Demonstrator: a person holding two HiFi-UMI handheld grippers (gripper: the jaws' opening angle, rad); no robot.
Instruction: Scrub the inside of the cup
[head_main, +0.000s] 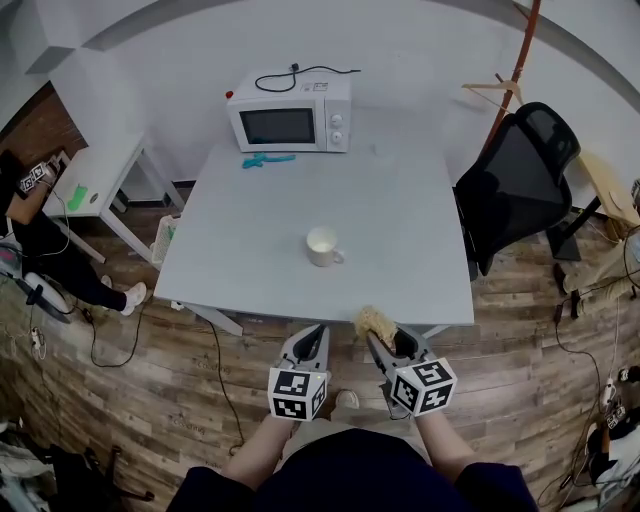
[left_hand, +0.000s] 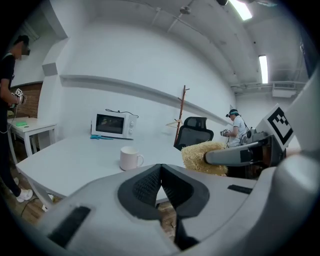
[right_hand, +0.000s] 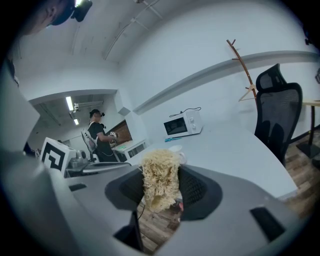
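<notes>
- Where the person's two bare forearms reach forward side by side above the wood-plank floor (head_main: 130, 400), the left gripper (head_main: 318, 330) points at the table with its dark ribbed pads pressed flat together. Nothing sits between them, and the tips stop just short of the table's near edge.
- Just beside it, the right gripper (head_main: 388, 338) is clenched on a scrubber (head_main: 375, 320), a pale yellow lump of coarse, tangled fibres. The lump bulges up past the fingertips and sits right at that near edge.
- Both grippers are smooth grey plastic, and each carries a cube with black-and-white square markers close to the hand.
- The table (head_main: 250, 250) has a pale grey, matte, rectangular top. Its near half is bare, leaving open surface between the grippers and the cup.
- The cup (head_main: 322, 245) is white and glossy, a short cylinder with a loop handle on its right. It stands upright near the middle of the table with its mouth open upward, well apart from both grippers.
- At the far edge stands a boxy white microwave (head_main: 290, 122) with a dark window. A flat teal tool (head_main: 266, 159) lies just in front of it.
- A black mesh-backed chair (head_main: 515, 180) crowds the table's right side, with a thin wooden coat stand (head_main: 515, 70) behind it.
- Off to the left stands a small white side table (head_main: 100, 165).
</notes>
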